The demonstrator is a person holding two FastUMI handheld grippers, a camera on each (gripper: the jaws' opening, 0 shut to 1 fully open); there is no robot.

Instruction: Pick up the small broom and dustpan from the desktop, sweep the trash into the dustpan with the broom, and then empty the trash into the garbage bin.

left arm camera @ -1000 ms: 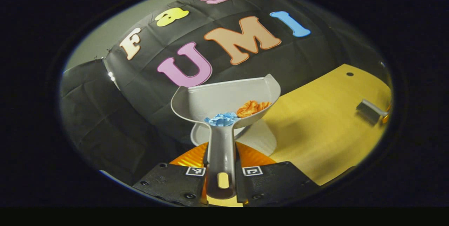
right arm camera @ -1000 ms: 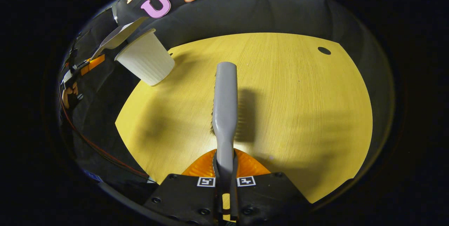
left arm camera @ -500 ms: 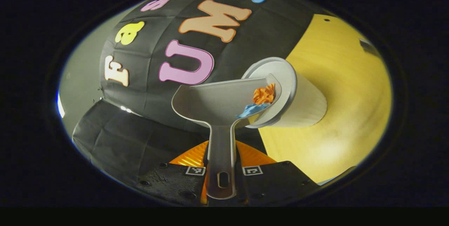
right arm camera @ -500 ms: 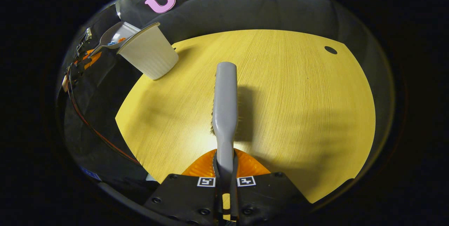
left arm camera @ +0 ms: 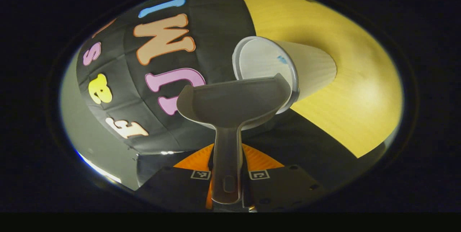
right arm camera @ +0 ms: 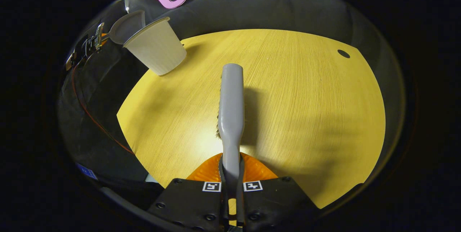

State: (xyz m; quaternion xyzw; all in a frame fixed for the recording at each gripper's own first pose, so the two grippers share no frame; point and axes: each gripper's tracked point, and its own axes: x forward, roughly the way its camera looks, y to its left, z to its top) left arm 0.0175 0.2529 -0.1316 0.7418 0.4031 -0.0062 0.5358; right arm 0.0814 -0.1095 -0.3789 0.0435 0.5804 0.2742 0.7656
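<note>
The left gripper [left arm camera: 225, 174] is clenched on the handle of the dustpan [left arm camera: 234, 100], which is rolled over with its lip at the mouth of the garbage bin [left arm camera: 284, 68], a white ribbed cup standing at the far left corner of the surface [right arm camera: 288, 91]. The pan looks empty, and a blue scrap shows on the bin's inner wall.

The bin looks light and stands near the surface's edge. If the pan's lip catches its rim as the pan draws back, the bin could tip or slide off and spill the trash. Any scrap clinging inside the pan could fall outside it.

The right gripper [right arm camera: 231, 183] grasps the broom [right arm camera: 230, 106] by its handle, above the middle of the surface; its bristles could drag there if the hand sinks.
</note>
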